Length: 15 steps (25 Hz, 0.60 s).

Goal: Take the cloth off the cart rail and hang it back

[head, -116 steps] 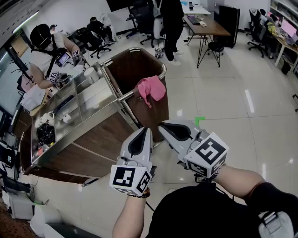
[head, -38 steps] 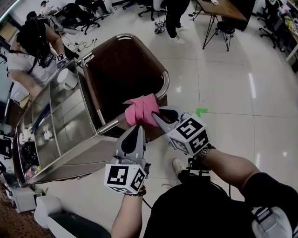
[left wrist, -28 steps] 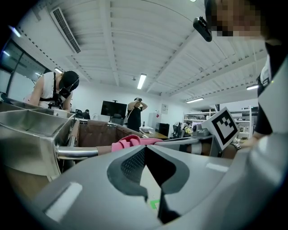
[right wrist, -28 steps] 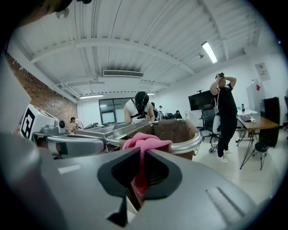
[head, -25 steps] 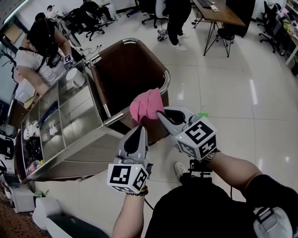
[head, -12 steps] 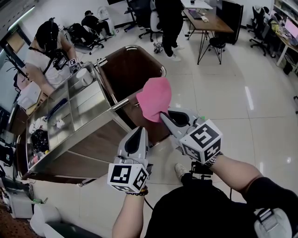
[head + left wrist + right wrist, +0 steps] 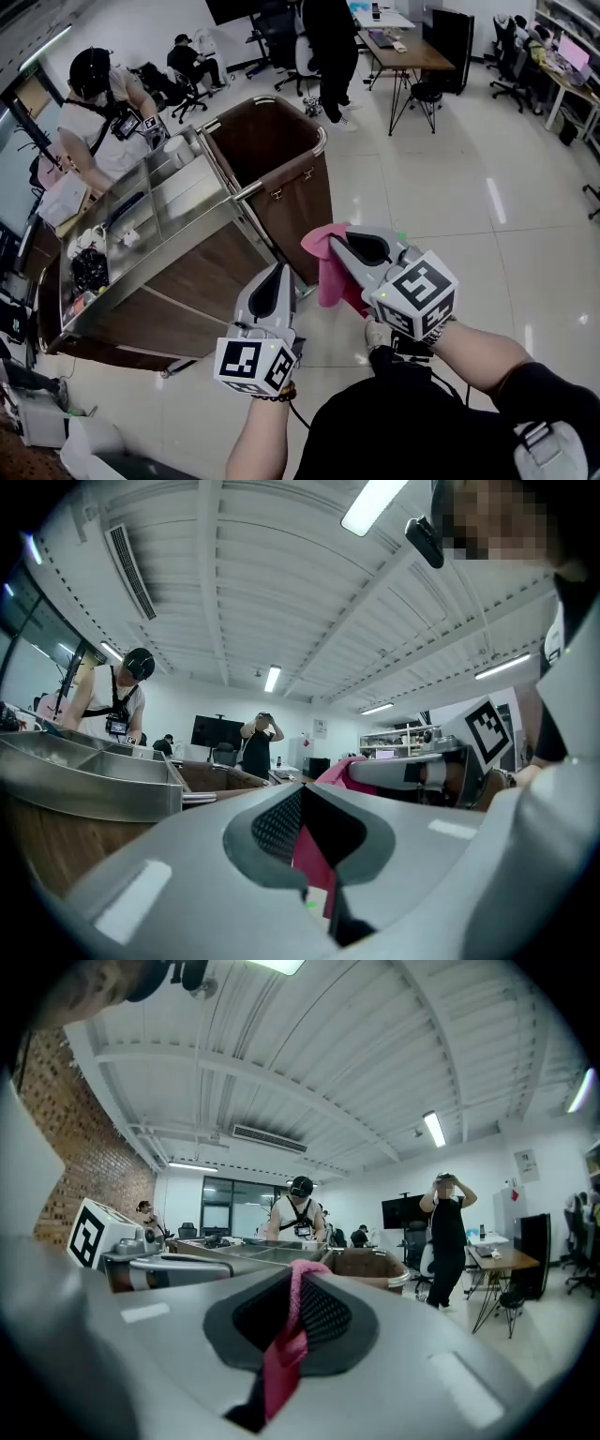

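**Cloth [image 7: 328, 279], pink: clamped in right gripper, clear of cart rail**

1. Left gripper [image 7: 278, 270]. Nearest item, low in the head view. Jaws drawn together with nothing clamped between them. Pointed toward the cart's near side. Pink of the cloth visible past its jaws in the left gripper view.
2. Right gripper [image 7: 330, 246]. Just beside the left one and slightly farther out. Jaws closed on the cloth, with a narrow fold of pink fabric pinched between the pads in the right gripper view.
3. Cloth. Gripped near its upper edge, the rest hanging loose below the right gripper's tips. Set between the two grippers in the head view and apart from the left one. Hanging over the pale tiled floor [image 7: 450, 206], near the cart's corner.
4. Cart [image 7: 202, 286]. Steel top trays, wood-toned side panels. Rail [image 7: 251, 191] bare of the cloth, with small hooks beneath it. Brown bag [image 7: 291, 202] mounted at that end, mouth open.
5. Person in white shirt [image 7: 98, 117], bent over the far side of the cart.
6. Person in black [image 7: 323, 47], standing beyond the bag.
7. Desk [image 7: 408, 52], chairs and seated people along the far wall.
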{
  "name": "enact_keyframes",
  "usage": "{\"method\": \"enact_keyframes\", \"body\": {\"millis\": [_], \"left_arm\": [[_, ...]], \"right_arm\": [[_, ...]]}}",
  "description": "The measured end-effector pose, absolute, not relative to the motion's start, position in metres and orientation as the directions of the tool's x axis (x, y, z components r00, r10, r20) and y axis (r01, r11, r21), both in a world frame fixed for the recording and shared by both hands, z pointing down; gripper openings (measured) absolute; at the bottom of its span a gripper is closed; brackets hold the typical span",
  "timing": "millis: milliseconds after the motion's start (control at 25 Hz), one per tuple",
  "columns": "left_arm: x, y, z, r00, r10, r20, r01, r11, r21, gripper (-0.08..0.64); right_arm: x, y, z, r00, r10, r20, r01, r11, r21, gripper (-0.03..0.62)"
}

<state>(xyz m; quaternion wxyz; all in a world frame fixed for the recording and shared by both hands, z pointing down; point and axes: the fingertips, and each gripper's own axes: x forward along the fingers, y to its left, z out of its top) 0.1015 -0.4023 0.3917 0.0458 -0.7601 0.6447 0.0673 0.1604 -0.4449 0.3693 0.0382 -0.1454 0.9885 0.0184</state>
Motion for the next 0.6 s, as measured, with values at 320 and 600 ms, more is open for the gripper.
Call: {"method": "enact_keyframes", "body": {"millis": [320,600], "left_arm": [[0.13,-0.372,0.369,0.185,-0.964,-0.191,-0.983,-0.185,-0.014,0.002],[0.167,-0.371,0.356,0.174,-0.962,-0.212,-0.985,-0.168,-0.044,0.003]], "right_arm": [[0.193,-0.411,0.343,-0.952,-0.284,-0.118,-0.291,0.956,0.048,0.011],[0.23,-0.408,0.329,-0.957,-0.251,-0.145,-0.261,0.964,0.057,0.011]]}}
